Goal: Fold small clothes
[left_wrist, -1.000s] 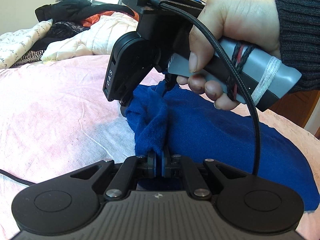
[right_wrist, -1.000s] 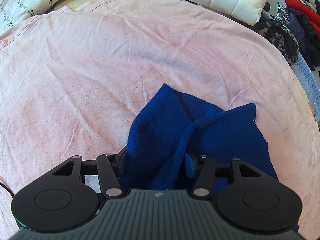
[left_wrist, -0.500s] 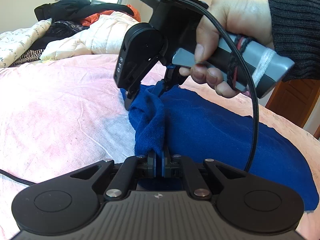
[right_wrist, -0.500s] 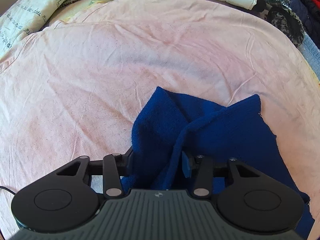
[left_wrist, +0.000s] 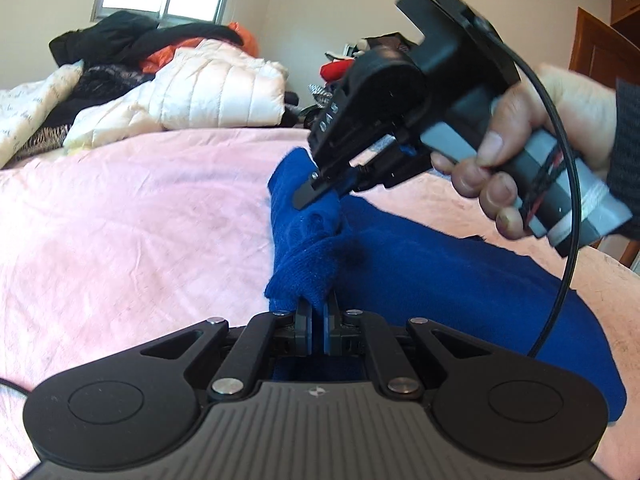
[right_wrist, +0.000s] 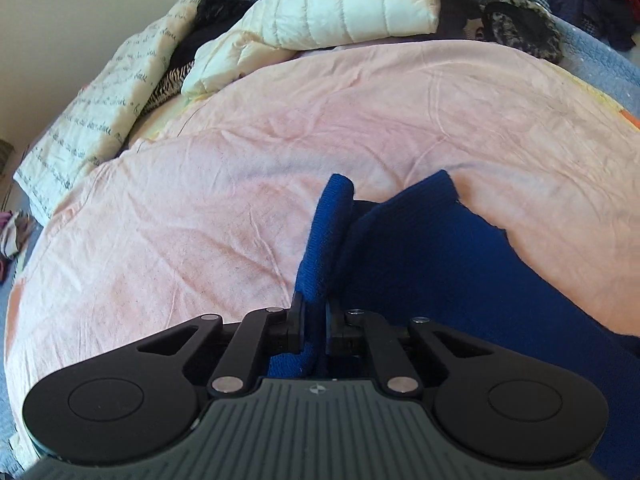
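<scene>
My left hand-held gripper (left_wrist: pixel 317 320) pinches the near edge of the blue sweater (left_wrist: pixel 460 280) on the pink bed (left_wrist: pixel 140 220). My right hand-held gripper (right_wrist: pixel 316 328) has just closed on its far edge. If I pull too hard, the bunched edge could slip out.

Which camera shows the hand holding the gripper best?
The left wrist view: the hand wraps the right gripper handle above the blue garment. The right wrist view shows no hand.

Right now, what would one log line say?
left gripper: shut on blue cloth | right gripper: just closed on cloth | bed: cloth edge lifted
</scene>
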`<state>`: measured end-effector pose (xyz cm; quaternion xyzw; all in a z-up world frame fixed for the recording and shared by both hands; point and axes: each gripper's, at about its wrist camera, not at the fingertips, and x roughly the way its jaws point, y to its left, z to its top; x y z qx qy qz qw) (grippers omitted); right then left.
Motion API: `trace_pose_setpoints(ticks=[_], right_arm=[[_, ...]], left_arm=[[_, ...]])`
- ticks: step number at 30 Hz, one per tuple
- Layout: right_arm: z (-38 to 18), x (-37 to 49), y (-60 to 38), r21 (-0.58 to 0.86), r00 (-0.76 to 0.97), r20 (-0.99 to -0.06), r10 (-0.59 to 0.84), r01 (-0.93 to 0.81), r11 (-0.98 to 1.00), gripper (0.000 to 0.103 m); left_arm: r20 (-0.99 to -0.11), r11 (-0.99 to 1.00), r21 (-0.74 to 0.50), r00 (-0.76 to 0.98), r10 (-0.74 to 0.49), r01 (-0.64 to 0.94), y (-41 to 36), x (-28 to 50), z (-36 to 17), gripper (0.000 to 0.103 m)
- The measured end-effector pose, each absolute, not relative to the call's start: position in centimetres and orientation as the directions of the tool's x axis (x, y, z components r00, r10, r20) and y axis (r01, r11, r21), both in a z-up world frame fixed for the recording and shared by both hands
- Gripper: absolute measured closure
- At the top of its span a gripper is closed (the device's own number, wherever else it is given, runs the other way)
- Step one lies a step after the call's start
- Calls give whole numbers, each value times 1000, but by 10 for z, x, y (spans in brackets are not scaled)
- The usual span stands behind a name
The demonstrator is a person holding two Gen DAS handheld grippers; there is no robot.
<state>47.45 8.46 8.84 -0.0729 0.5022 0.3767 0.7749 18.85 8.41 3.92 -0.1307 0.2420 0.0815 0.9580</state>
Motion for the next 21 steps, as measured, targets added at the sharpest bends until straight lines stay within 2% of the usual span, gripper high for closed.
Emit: trace_pose_setpoints(ticks=[6,21], right_arm=[[96,485,26,366,229,-776,587,-595,716,93],[75,480,-129,433,315,-738,597,-458,777,93]], left_arm=[[-464,971,-179,884,56,-155,48,191,48,98],[-486,993,-112,870,-77,26,-44,198,46,98]])
